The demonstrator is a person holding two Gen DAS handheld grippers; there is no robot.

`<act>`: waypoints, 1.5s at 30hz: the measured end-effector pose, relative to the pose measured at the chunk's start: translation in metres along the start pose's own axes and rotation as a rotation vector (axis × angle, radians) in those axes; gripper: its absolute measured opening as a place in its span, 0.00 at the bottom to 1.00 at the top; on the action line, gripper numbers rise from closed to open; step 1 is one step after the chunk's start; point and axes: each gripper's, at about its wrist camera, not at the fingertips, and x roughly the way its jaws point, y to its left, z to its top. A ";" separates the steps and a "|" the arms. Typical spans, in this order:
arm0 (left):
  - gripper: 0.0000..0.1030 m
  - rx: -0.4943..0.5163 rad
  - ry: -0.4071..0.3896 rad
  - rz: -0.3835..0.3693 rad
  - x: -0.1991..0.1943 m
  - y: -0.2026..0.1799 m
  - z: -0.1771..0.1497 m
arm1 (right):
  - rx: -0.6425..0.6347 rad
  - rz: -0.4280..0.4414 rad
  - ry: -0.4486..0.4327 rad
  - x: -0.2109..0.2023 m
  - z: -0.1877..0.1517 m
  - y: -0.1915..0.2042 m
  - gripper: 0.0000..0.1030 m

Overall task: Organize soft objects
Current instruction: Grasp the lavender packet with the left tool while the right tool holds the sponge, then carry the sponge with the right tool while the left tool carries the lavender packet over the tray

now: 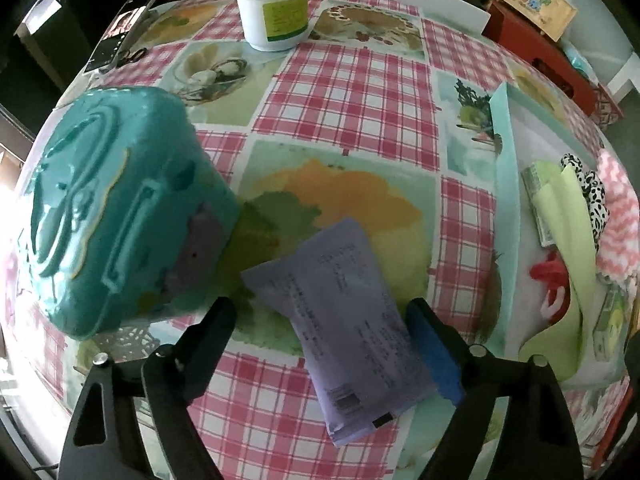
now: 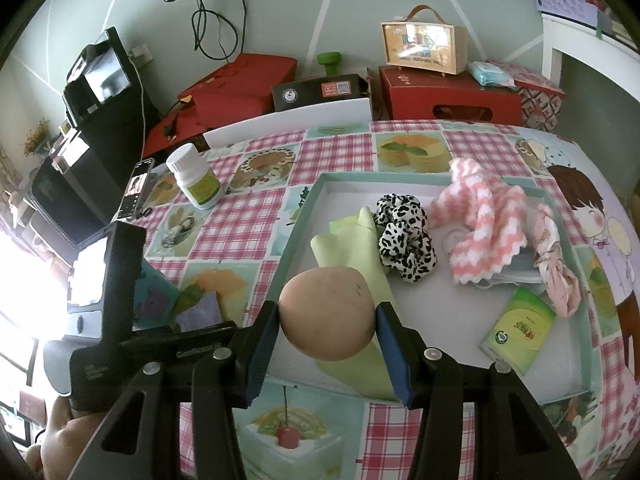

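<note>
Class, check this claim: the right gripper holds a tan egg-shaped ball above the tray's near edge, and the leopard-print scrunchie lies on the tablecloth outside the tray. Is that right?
One detail is wrong. The scrunchie lies inside the tray, beside the green cloth, not out on the tablecloth. The right wrist view shows it. The rest stands: the right gripper holds the ball above the tray's near edge.

The purple packet's (image 1: pixel 352 328) small print blurs past reading; the teal box (image 1: pixel 120 208) (left side) smears; the green cloth (image 2: pixel 352 248) hides partly behind the tan ball (image 2: pixel 328 314).
</note>
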 end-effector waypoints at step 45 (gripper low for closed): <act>0.48 0.284 -0.264 -0.236 -0.105 -0.075 0.020 | 0.098 -0.124 -0.009 0.003 -0.002 -0.038 0.51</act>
